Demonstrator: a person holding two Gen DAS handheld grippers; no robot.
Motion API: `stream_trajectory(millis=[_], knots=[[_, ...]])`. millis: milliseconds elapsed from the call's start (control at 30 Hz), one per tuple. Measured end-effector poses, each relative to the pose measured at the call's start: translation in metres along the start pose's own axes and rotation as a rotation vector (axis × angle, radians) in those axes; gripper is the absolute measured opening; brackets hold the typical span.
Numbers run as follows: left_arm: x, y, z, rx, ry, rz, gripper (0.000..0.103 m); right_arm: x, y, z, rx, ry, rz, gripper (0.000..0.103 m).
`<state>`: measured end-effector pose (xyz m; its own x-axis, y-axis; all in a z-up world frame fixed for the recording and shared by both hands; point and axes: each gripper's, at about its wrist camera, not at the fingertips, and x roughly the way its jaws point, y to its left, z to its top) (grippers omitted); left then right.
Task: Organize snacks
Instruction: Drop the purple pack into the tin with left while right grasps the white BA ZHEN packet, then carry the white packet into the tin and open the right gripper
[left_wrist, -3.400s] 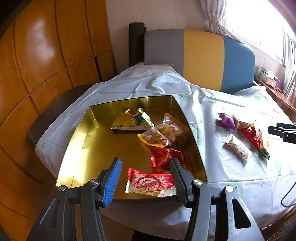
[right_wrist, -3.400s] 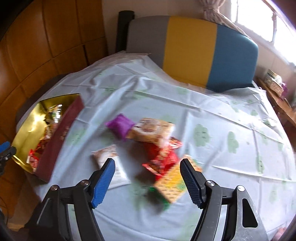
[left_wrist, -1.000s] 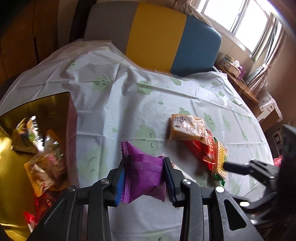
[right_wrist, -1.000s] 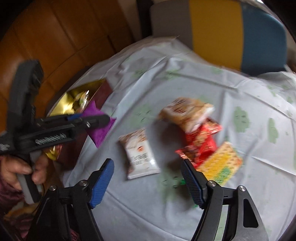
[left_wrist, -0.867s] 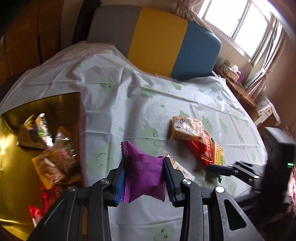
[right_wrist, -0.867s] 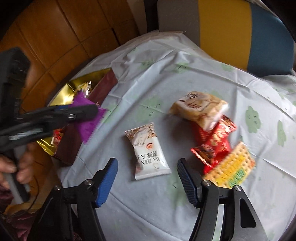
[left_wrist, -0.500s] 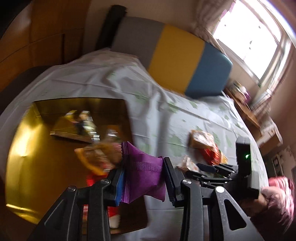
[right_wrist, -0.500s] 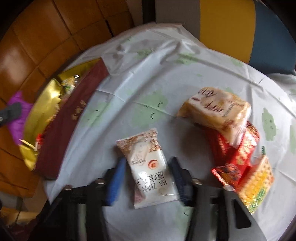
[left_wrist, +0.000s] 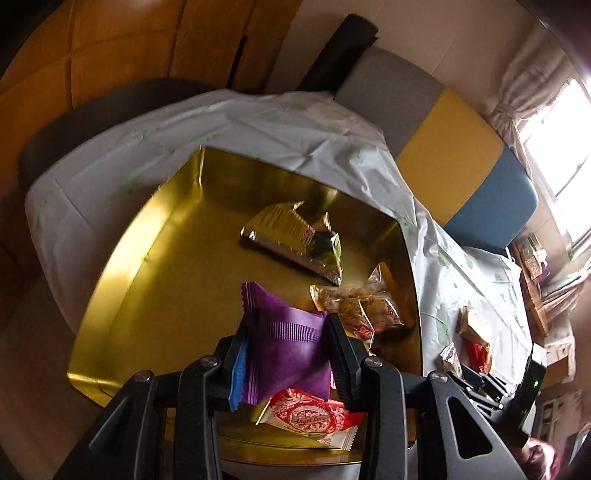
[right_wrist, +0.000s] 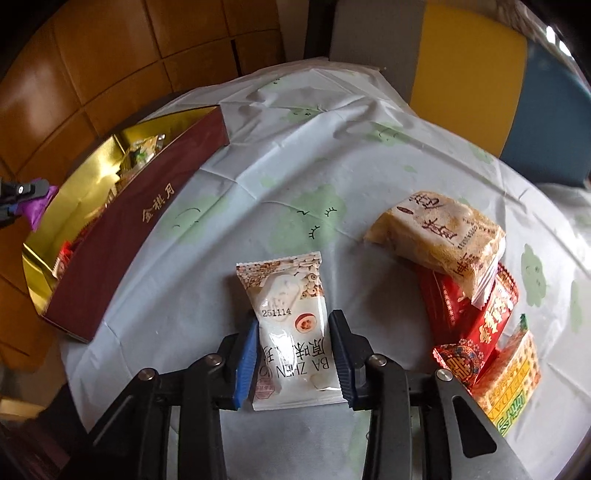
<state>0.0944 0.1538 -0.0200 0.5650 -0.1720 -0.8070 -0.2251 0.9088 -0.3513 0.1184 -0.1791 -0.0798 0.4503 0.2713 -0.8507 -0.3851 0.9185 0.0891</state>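
With four snacks already in the gold box (left_wrist: 155, 258), the left tongs (left_wrist: 284, 354) grasp a purple packet (left_wrist: 288, 347) above it, the right tongs (right_wrist: 293, 354) have just clenched on a white packet (right_wrist: 291, 325) lying on the bench (right_wrist: 295, 184), and three more packets (right_wrist: 469, 295) wait nearby.

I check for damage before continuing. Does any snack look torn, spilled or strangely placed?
Nothing stands out. No packet looks torn or spilled. The loose packets beside the white packet simply overlap in a small pile on the tablecloth.
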Motion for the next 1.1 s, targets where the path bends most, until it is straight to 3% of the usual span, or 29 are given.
stream_trajectory(millis=[133, 333, 633, 900, 967, 1100], knots=[[0.011, -0.001, 0.006, -0.016, 0.006, 0.009, 0.038, 0.0, 0.001, -0.001, -0.004, -0.006, -0.007, 0.038], [0.039, -0.015, 0.02, 0.045, 0.045, 0.033, 0.039, 0.0, 0.0, -0.001, -0.001, -0.01, -0.004, 0.038], [0.076, -0.029, 0.035, 0.065, 0.105, 0.078, 0.047, -0.002, 0.002, -0.003, -0.004, -0.022, -0.009, 0.038], [0.067, -0.008, 0.022, 0.022, 0.092, 0.106, 0.055, -0.002, 0.003, -0.005, -0.005, -0.029, -0.018, 0.038], [0.059, -0.006, 0.018, 0.03, 0.074, 0.112, 0.062, -0.002, 0.004, -0.005, -0.007, -0.03, -0.023, 0.038], [0.037, -0.006, 0.011, 0.055, 0.015, 0.122, 0.064, -0.001, 0.005, -0.004, -0.006, -0.024, -0.037, 0.038]])
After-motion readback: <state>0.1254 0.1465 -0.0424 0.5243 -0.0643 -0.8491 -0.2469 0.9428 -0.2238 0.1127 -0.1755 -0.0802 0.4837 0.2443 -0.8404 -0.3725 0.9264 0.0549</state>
